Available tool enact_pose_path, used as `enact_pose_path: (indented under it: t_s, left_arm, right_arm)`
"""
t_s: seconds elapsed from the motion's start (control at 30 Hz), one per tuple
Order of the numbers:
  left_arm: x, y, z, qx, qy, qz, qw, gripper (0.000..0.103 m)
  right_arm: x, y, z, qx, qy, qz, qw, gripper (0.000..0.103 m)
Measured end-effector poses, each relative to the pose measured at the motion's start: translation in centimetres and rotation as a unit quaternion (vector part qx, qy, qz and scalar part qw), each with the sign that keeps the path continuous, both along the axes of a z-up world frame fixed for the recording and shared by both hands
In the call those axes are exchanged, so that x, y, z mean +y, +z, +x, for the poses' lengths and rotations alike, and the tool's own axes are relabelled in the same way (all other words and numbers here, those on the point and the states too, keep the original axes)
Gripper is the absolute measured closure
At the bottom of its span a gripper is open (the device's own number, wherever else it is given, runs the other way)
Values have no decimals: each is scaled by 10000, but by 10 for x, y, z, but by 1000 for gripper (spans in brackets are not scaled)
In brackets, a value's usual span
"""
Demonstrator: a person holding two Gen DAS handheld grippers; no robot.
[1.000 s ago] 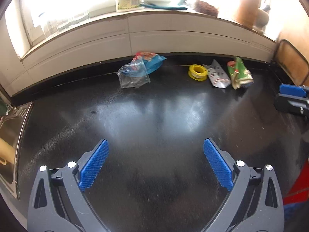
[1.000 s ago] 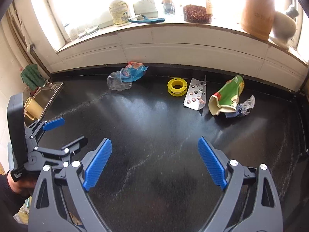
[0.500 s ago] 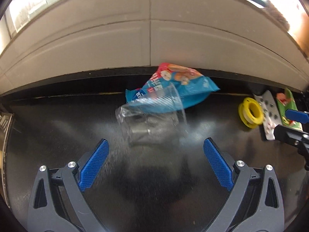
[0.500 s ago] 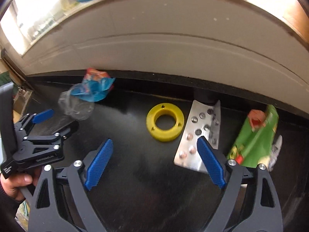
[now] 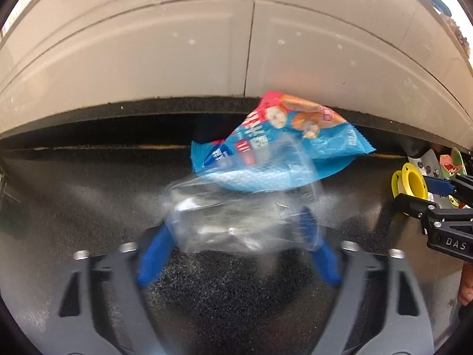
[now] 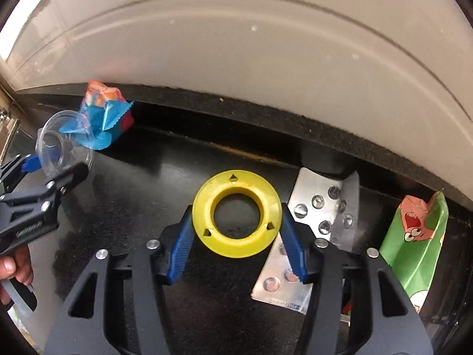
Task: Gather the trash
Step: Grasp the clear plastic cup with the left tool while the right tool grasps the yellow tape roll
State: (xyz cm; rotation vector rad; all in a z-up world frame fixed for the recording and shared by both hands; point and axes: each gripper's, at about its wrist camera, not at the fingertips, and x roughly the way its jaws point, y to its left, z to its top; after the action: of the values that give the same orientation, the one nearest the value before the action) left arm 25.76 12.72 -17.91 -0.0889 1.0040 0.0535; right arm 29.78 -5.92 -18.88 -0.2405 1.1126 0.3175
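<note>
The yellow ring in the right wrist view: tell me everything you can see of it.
The yellow ring looks like glossy moulded plastic, a flat spool with a wide round hole and small triangular notches around its face. It lies flat on the black counter, next to a silver blister pack. The right gripper has just been closing; its jaws now flank the ring's sides, seemingly touching it.

- I take this for a home kitchen, seen close over a worktop.
- A black speckled counter [image 5: 88, 195] runs to a pale wall [image 5: 177, 59] with a thin vertical seam in it, like tiling or panels.
- Household litter lies along the back: a blue snack wrapper [image 5: 295, 148], a clear cup [image 5: 230, 219], a yellow ring [image 6: 236, 236], a foil pill pack [image 6: 319, 207], a green cartoon pouch [image 6: 419, 245].
- A metal strip [image 6: 7, 124] sits at the left edge; I cannot tell what it is.
</note>
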Motion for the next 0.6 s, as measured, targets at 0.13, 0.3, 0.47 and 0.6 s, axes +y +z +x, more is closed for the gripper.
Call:
enact_pose_path:
  t_s: [0.13, 0.3, 0.47, 0.6]
  left_arm:
    - [7, 13, -12, -79, 21, -160, 9998, 30]
    - [-2, 42, -48, -282, -84, -27, 9996, 30]
    - [-11, 67, -106, -301, -38, 20, 9995, 30]
    - [-26, 75, -154, -217, 44, 34, 9997, 30]
  right_arm:
    - [1, 16, -15, -184, 25, 102, 9998, 48]
    - [-3, 44, -47, -355, 149, 284, 9989, 48]
    - [-7, 66, -87, -496, 308, 363, 9976, 48]
    - [-20, 74, -137, -529, 409, 403, 9970, 48]
